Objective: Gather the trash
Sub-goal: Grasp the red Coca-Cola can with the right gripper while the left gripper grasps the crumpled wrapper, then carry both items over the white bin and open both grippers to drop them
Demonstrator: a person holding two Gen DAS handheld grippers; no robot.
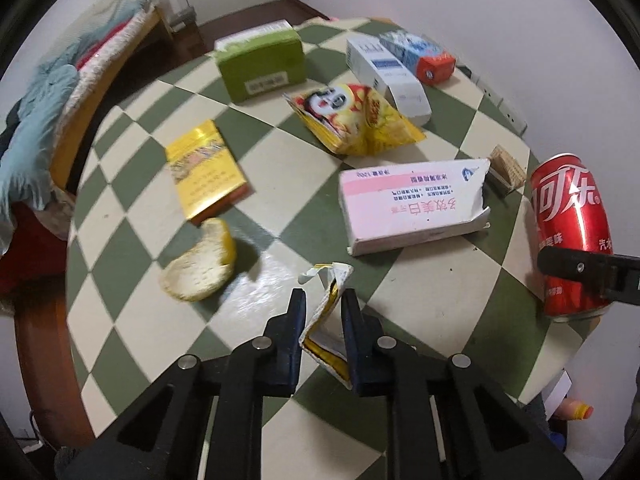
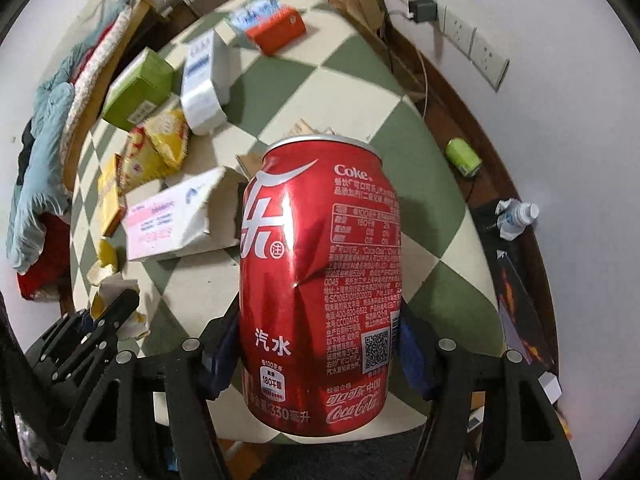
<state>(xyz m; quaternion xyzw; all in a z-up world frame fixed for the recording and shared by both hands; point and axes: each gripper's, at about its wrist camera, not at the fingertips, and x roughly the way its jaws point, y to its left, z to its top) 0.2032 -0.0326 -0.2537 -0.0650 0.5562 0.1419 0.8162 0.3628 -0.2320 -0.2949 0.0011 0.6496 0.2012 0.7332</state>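
My left gripper is shut on a crumpled white and yellow wrapper, held just above the checkered table. My right gripper is shut on a dented red Coke can, upright over the table's near right edge; the can also shows in the left wrist view. On the table lie a fruit peel, a yellow packet, a pink and white box, a yellow snack bag, a green box, a white box and a blue and orange carton.
A small brown carton lies by the table's right edge. A bed with bedding stands left of the table. On the floor at right lie a green can and a plastic bottle. Wall sockets line the right wall.
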